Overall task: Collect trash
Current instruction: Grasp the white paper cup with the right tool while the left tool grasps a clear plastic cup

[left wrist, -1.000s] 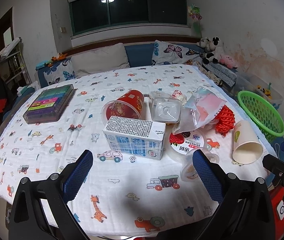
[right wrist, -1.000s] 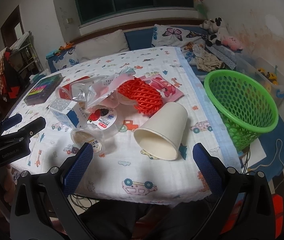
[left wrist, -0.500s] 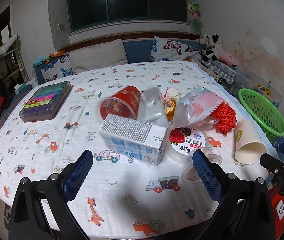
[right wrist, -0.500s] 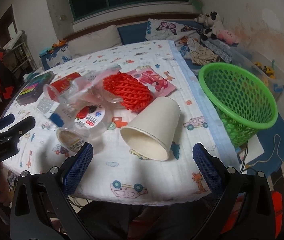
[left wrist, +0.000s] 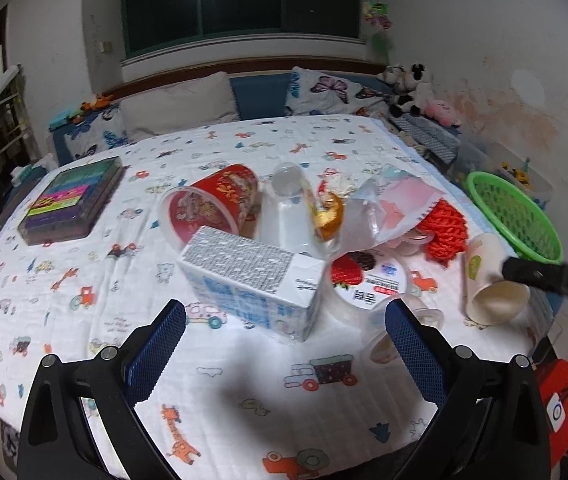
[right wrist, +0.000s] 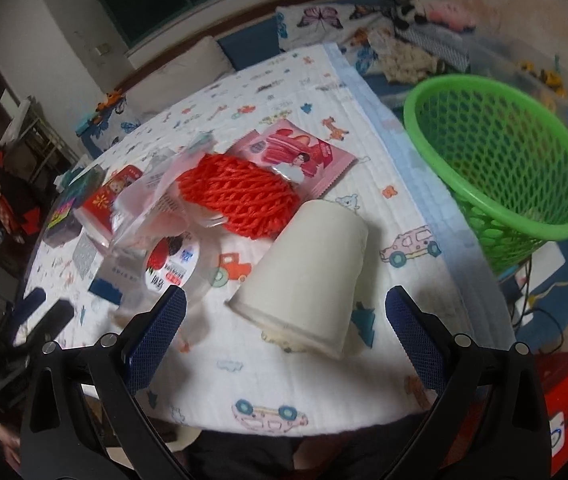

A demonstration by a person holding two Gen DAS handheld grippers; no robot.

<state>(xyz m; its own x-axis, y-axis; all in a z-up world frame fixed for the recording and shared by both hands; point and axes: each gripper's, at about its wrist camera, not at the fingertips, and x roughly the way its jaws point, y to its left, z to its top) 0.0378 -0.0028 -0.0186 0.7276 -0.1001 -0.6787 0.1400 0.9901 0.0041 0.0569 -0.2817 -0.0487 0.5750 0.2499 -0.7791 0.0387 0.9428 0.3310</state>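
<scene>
White paper cup [right wrist: 316,264] lies on its side on the cartoon-print bedspread [right wrist: 324,392] between the spread, empty fingers of the right gripper [right wrist: 286,332], beside red foam netting [right wrist: 239,196] and left of the green basket [right wrist: 496,168], while the left gripper [left wrist: 286,338], also open, faces a milk carton [left wrist: 251,280].

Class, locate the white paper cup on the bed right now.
In the right wrist view the white paper cup lies on its side between the open right gripper fingers, beside the red mesh net and left of the green basket.
</scene>
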